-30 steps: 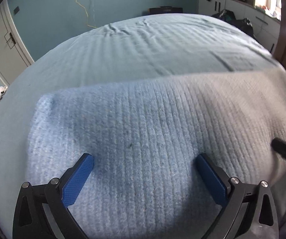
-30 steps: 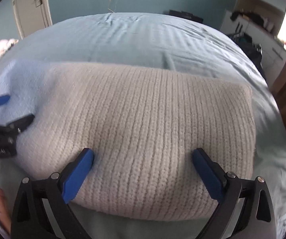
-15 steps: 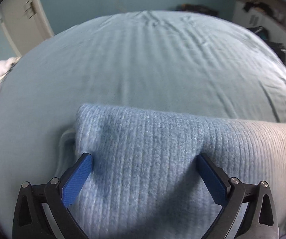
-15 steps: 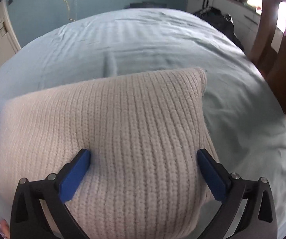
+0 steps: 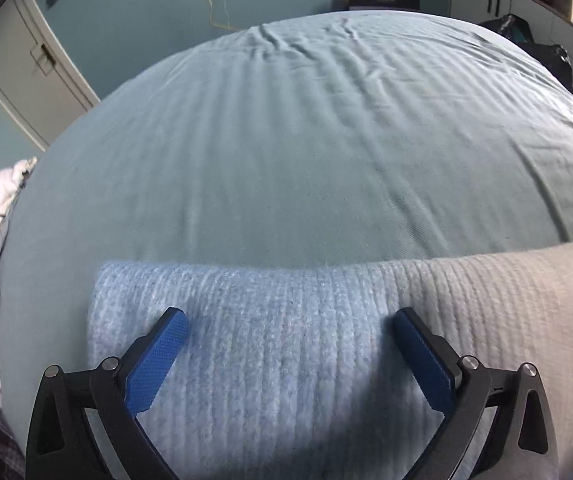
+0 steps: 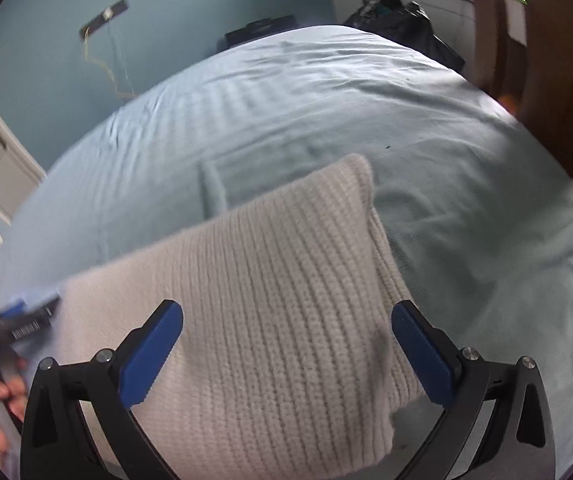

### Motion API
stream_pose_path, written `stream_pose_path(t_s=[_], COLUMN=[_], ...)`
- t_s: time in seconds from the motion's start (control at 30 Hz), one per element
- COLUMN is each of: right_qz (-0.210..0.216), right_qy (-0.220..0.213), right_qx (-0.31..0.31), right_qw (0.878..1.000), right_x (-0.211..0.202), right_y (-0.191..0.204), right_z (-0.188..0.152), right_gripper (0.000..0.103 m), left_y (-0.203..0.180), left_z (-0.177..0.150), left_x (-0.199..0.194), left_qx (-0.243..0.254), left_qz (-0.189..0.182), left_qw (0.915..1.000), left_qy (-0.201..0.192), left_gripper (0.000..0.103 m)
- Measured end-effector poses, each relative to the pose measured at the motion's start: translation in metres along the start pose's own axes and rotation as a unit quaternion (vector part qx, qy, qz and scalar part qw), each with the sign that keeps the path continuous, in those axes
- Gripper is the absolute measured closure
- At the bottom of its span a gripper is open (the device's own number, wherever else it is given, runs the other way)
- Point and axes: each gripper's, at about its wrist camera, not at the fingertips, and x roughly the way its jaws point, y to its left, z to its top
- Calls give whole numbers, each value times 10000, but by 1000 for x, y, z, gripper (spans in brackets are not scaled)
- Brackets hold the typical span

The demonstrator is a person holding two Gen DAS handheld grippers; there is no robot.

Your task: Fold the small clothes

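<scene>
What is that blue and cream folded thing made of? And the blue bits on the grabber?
The folded sweater looks like soft, fuzzy knitted yarn, maybe wool or acrylic: ribbed stitch rows run along it. The finger pads look like matte rubber or textured plastic, with a fine bumpy grid. The bedsheet seems a thin woven cloth with creases.

Ribbed knit sweater (image 5: 286, 360), matt, seemingly cotton bedsheet (image 5: 286, 160)
</scene>
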Motion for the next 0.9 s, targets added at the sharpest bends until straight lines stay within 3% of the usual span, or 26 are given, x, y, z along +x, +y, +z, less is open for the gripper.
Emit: stream_pose_path(t_s=[0.1, 0.17, 0.27, 0.37, 0.43, 0.5, 0.57, 0.6, 0.7, 0.8, 0.83, 0.9], right_qz=[402, 817, 1006, 1400, 1805, 2371, 2662, 2687, 2640, 2823, 2906, 2813], right_qy=[153, 313, 521, 747, 1034, 1371, 1576, 1598, 1620, 1357, 1235, 1178], right_qx=[577, 925, 1352, 2007, 2682, 3529, 4151, 4250, 4145, 4141, 4124, 4126], right_qw=[9974, 9919, 9843, 9667, 9406, 8947, 8556, 8495, 8557, 8546, 8545, 8583], right_x=[-11, -19, -37, -49, -42, -22, 1, 7, 32, 49, 54, 62], right_y=[-15, -25, -39, -60, -76, -90, -95, -95, -83, -77, -75, -71], right_z=[3, 0, -13, -32, -50, -76, -102, -108, -113, -103, -97, -91], right_gripper=[1, 1, 1, 1, 1, 1, 1, 1, 1, 2, 7, 7], left_y=[21, 39, 67, 95, 115, 130, 141, 143, 143, 143, 144, 141], left_z=[-13, -32, -73, -115, -135, -151, -161, -162, -158, -155, -158, -157], left_x=[-22, -37, -65, -88, -97, -103, -104, -104, -102, -99, -99, -92], left_qx=[-258, -278, -273, -485, -834, -1181, -1392, -1443, -1465, -1482, -1498, -1504], left_qz=[-224, -207, -5, 35, 75, -15, -201, -274, -433, -565, -617, -660], left_qw=[9993, 9994, 9996, 9987, 9960, 9922, 9893, 9884, 9874, 9865, 9860, 9860], left_qy=[124, 74, -37, -138, -306, -391, -389, -380, -414, -411, -385, -306], left_gripper=[0, 0, 0, 0, 0, 0, 0, 0, 0, 0, 0, 0])
